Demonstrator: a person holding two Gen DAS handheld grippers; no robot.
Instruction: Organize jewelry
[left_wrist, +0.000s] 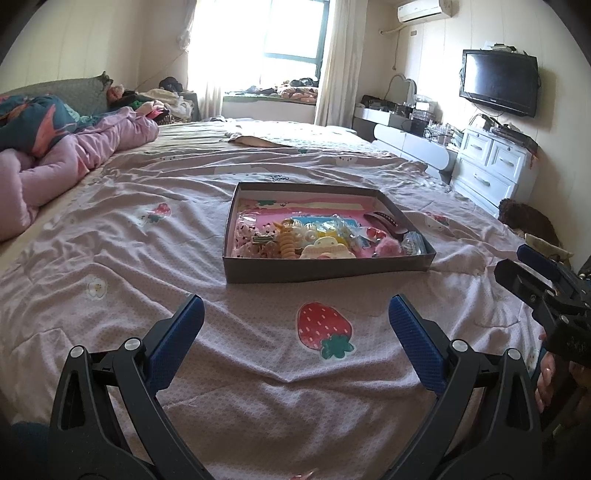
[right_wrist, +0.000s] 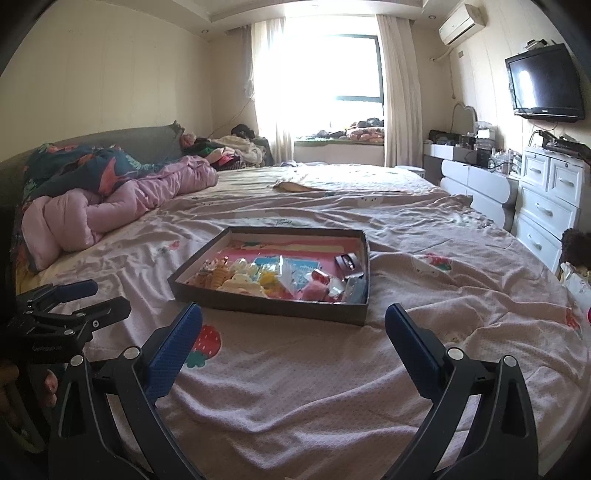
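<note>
A shallow dark cardboard box (left_wrist: 325, 266) (right_wrist: 273, 306) lies on the bed ahead of both grippers. It holds several hair clips, spiral hair ties and small packets, among them a cream cloud-shaped clip (left_wrist: 327, 248) (right_wrist: 240, 283) and a pink fluffy piece (left_wrist: 389, 246) (right_wrist: 314, 291). My left gripper (left_wrist: 295, 306) hovers open over the sheet, short of the box, nothing between its blue pads. My right gripper (right_wrist: 293, 314) is also open and empty, just before the box's near wall. Each gripper shows in the other's view, the right gripper (left_wrist: 524, 266) at the right edge, the left gripper (right_wrist: 85, 295) at the left.
The bed has a wrinkled pink sheet with a strawberry print (left_wrist: 323, 328). A bunched pink quilt (left_wrist: 66, 158) lies at the left. White drawers (right_wrist: 550, 206) and a wall TV (right_wrist: 545, 85) stand along the right; a bright window (right_wrist: 317, 70) is behind the bed.
</note>
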